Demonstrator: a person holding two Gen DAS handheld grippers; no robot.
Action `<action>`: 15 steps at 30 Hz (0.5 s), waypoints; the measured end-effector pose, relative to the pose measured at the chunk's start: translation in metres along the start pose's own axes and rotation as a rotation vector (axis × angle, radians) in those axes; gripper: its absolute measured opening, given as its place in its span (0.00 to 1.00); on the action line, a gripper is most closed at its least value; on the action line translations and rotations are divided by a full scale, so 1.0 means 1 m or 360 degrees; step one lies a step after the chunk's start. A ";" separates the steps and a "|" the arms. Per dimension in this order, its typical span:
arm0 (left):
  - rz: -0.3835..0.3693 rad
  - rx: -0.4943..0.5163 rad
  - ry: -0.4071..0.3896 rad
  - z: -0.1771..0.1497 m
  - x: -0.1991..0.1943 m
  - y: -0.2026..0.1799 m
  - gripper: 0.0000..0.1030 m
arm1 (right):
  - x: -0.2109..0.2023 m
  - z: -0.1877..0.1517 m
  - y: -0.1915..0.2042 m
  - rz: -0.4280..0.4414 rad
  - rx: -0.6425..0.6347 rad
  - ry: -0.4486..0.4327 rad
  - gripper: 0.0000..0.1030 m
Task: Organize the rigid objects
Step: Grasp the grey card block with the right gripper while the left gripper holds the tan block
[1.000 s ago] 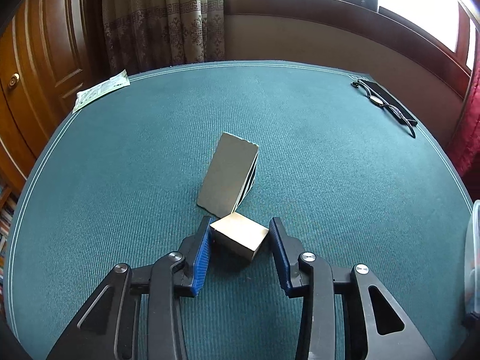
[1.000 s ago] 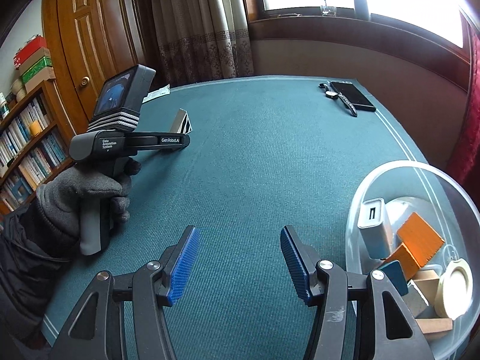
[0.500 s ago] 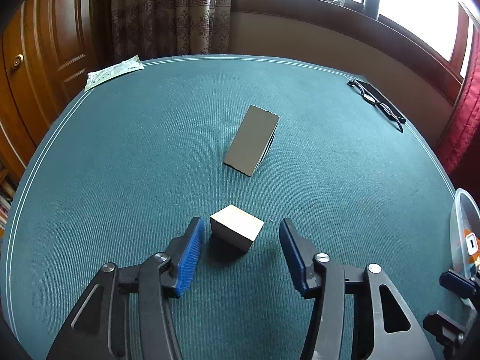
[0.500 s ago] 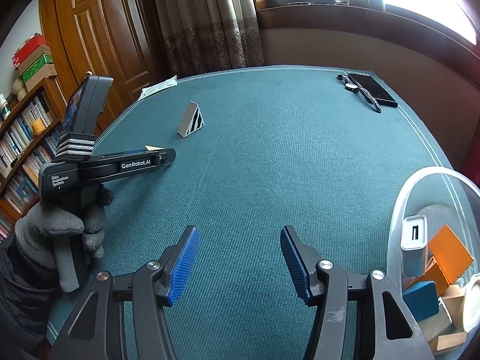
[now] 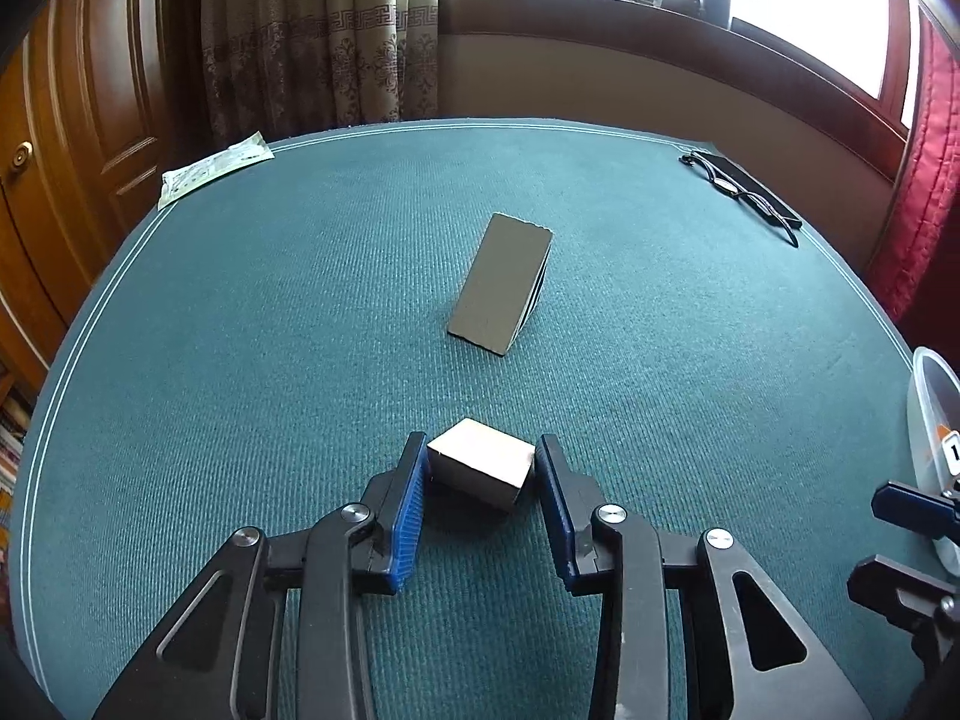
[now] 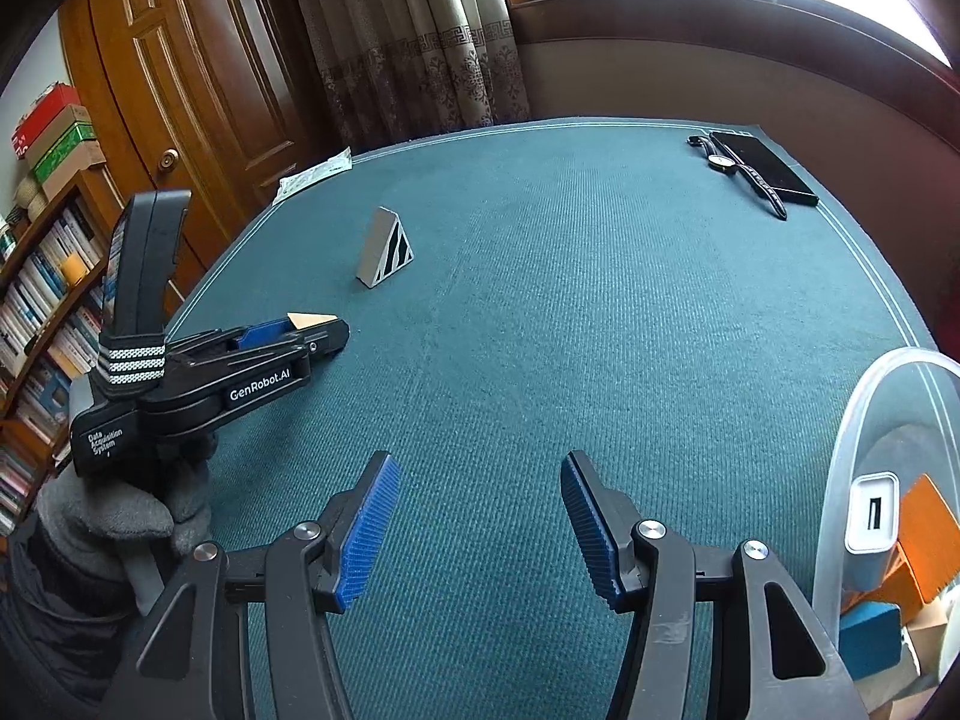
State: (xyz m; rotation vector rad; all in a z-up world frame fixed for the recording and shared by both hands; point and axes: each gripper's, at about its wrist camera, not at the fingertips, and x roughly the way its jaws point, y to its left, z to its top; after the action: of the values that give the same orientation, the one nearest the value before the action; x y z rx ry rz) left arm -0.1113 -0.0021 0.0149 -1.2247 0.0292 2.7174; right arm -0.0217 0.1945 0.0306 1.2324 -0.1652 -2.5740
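Left gripper (image 5: 480, 468): jaws, wider half a second ago, are closing onto the pale wooden block (image 5: 481, 470), pads at both its sides. Pickup looks imminent. Right gripper (image 6: 477, 516) hangs part-open, empty; clear tub (image 6: 864, 420) to its right, striped wedge (image 5: 501, 282) ahead.

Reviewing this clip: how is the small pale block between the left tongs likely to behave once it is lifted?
The pale block looks like a stiff, flat-faced solid, so it probably won't flex or roll. It sits skewed between the closing left tongs, so it may twist as the pads square it up. It looks small, likely light.
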 end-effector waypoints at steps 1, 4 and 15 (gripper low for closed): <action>0.0008 -0.0007 0.0000 -0.001 -0.001 0.001 0.35 | 0.003 0.003 0.001 0.0004 0.0005 0.0005 0.58; 0.0016 -0.0031 -0.0028 -0.003 -0.010 0.005 0.35 | 0.013 0.014 0.002 0.0011 0.0025 0.0019 0.58; 0.0081 -0.0124 -0.0102 -0.016 -0.041 0.024 0.35 | 0.063 0.060 0.022 0.0096 0.0084 0.0072 0.58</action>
State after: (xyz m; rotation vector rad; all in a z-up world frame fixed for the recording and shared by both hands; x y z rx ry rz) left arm -0.0763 -0.0332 0.0337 -1.1717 -0.0545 2.8247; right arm -0.1016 0.1531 0.0268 1.2833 -0.2581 -2.5031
